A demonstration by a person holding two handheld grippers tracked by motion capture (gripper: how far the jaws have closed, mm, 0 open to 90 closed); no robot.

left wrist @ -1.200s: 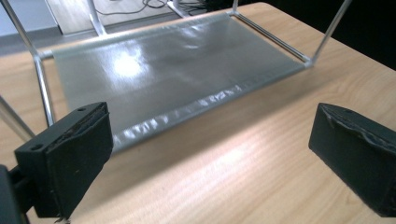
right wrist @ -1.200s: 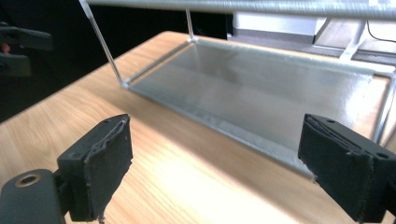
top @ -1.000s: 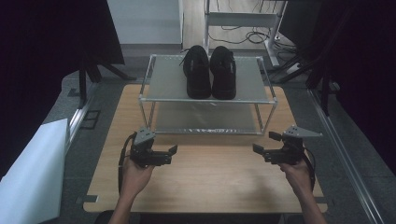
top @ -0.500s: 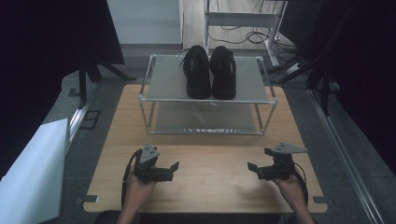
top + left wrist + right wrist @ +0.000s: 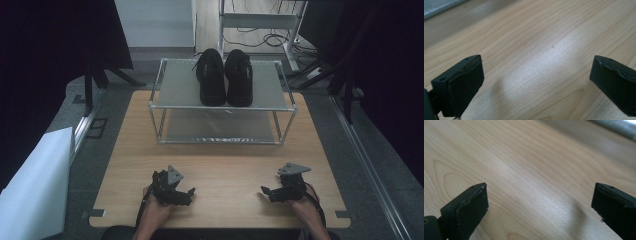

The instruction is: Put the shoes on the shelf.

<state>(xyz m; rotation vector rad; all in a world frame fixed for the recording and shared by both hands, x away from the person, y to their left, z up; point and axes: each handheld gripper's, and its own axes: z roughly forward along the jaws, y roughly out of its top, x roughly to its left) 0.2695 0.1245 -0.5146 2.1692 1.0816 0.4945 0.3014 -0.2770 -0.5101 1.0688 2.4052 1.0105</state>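
Note:
Two black shoes (image 5: 224, 76) stand side by side on the top shelf of a metal rack (image 5: 176, 96) at the far side of the wooden table (image 5: 225, 165). My left gripper (image 5: 189, 194) lies low at the near left of the table, held by a hand, its jaws wide apart and empty. My right gripper (image 5: 263, 191) lies at the near right, also open and empty. In the left gripper view the gripper (image 5: 536, 82) points at bare wood. Bare wood also lies between the open jaws of the gripper (image 5: 540, 205) in the right gripper view.
The rack's lower shelf (image 5: 220, 127) holns nothing visible. A white board (image 5: 35, 190) leans beside the table at the left. Dark curtains and stand legs (image 5: 100, 75) flank the table, and cables (image 5: 260, 35) lie on the floor behind.
Both grippers have moved back toward the near edge of the table and dropped lower onto the wood. The shoes and rack have not moved.

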